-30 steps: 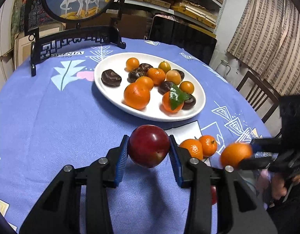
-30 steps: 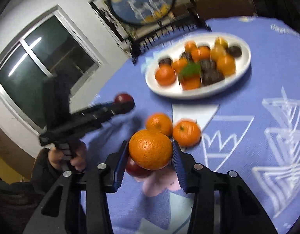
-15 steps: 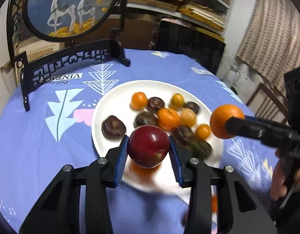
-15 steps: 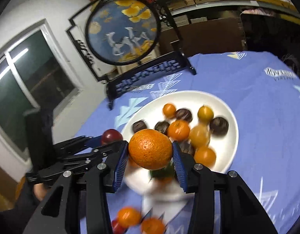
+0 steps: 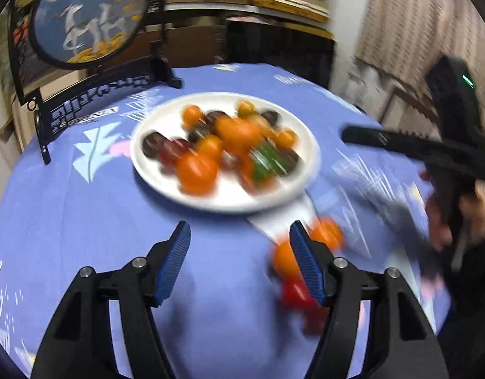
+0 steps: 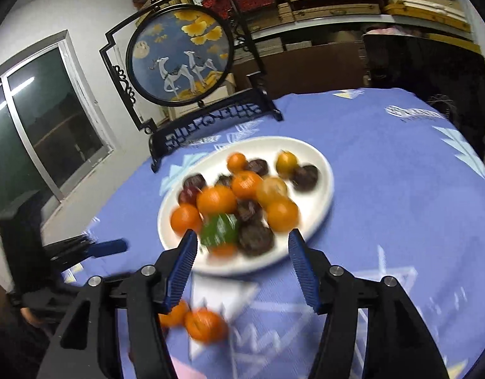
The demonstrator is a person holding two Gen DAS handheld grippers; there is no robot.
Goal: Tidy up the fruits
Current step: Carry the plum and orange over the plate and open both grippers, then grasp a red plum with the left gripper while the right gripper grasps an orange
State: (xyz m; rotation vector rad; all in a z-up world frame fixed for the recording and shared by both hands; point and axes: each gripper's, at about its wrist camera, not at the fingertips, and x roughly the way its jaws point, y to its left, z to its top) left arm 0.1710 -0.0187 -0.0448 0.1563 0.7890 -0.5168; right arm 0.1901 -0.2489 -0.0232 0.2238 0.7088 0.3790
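Note:
A white oval plate (image 5: pixel 166 186) (image 6: pixel 321 202) holds several oranges, dark plums and a green-leafed fruit on the blue tablecloth. The red plum (image 5: pixel 173 151) (image 6: pixel 188 194) lies at its left side and a large orange (image 5: pixel 234 132) (image 6: pixel 216 200) on the pile. My left gripper (image 5: pixel 239 246) is open and empty, short of the plate's near rim. My right gripper (image 6: pixel 242 249) is open and empty over the plate's near rim. Two loose oranges (image 5: pixel 326 233) (image 6: pixel 206 325) and a red fruit (image 5: pixel 294 290) lie on the cloth near me.
A round deer-painted screen on a black stand (image 5: pixel 84 19) (image 6: pixel 182 57) sits behind the plate. The right gripper and hand (image 5: pixel 447 158) show at right in the left wrist view; the left gripper (image 6: pixel 94 246) shows at left in the right wrist view. Shelves and a window stand behind.
Both grippers opened and let go: the red plum and the large orange now lie on the plate. Both grippers have pulled back toward me.

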